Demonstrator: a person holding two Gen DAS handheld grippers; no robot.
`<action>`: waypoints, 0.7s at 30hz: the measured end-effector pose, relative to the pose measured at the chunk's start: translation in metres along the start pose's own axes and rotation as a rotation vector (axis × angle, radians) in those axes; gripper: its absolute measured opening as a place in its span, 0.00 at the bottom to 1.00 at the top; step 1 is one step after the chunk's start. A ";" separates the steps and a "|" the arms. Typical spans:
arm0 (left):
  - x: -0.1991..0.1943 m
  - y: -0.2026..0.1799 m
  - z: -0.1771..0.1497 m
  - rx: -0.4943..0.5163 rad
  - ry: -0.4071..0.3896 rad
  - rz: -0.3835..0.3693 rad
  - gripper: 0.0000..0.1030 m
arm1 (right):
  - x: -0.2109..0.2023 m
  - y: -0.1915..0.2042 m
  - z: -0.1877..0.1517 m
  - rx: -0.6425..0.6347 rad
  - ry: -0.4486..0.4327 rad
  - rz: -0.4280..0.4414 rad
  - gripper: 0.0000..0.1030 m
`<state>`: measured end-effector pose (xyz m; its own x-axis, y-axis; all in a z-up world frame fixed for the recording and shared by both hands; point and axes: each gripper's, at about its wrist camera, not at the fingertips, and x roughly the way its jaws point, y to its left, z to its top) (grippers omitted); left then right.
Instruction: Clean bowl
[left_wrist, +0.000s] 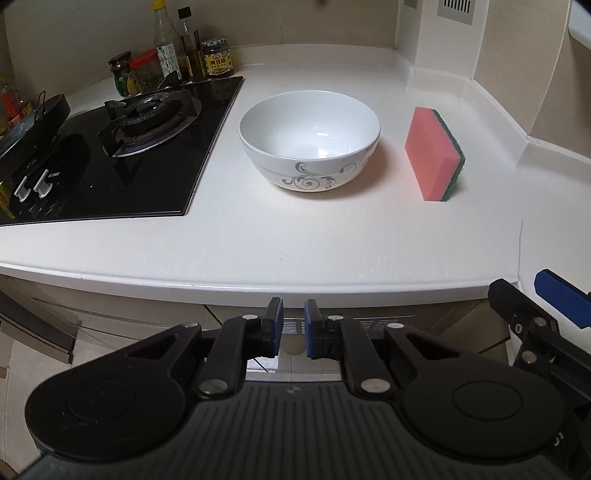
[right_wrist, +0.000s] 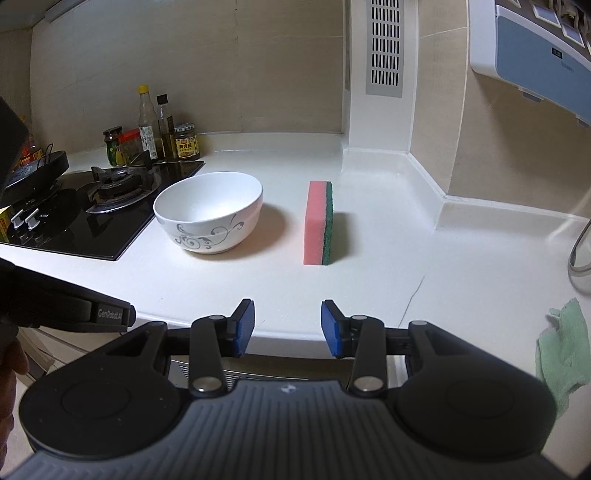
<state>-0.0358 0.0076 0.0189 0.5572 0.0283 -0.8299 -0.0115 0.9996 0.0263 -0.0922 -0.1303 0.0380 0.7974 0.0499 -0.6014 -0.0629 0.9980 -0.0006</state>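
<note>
— While sitting upright on the white table (left_wrist: 258, 236), just right of the black stove (left_wrist: 140, 158): white bowl (left_wrist: 309, 144), empty.
— And beside it, apart?
— Pink-and-green sponge (right_wrist: 319, 223), standing on edge.
— Left tool (left_wrist: 293, 328)?
— Narrow gap between blue pads, gripping nothing, short of the table edge.
— Right tool (right_wrist: 288, 326)?
— Spread wider, likewise empty, facing the sponge.

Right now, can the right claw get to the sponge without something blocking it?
Probably yes. The right claw is open and holds nothing, and only bare counter lies between it and the sponge. The bowl stands apart, to the left of the sponge.
</note>
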 end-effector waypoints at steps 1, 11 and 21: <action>0.000 0.000 0.000 0.001 0.000 -0.001 0.11 | -0.001 0.000 0.000 0.000 0.001 0.001 0.34; -0.004 0.001 -0.005 0.007 0.007 -0.014 0.11 | -0.007 0.006 -0.001 0.008 0.007 -0.009 0.34; -0.006 0.001 -0.007 0.014 0.007 -0.001 0.11 | -0.007 0.009 -0.001 -0.002 0.002 -0.008 0.34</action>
<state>-0.0447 0.0089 0.0197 0.5512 0.0275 -0.8339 0.0009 0.9994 0.0335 -0.0989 -0.1218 0.0419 0.7967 0.0414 -0.6030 -0.0571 0.9983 -0.0069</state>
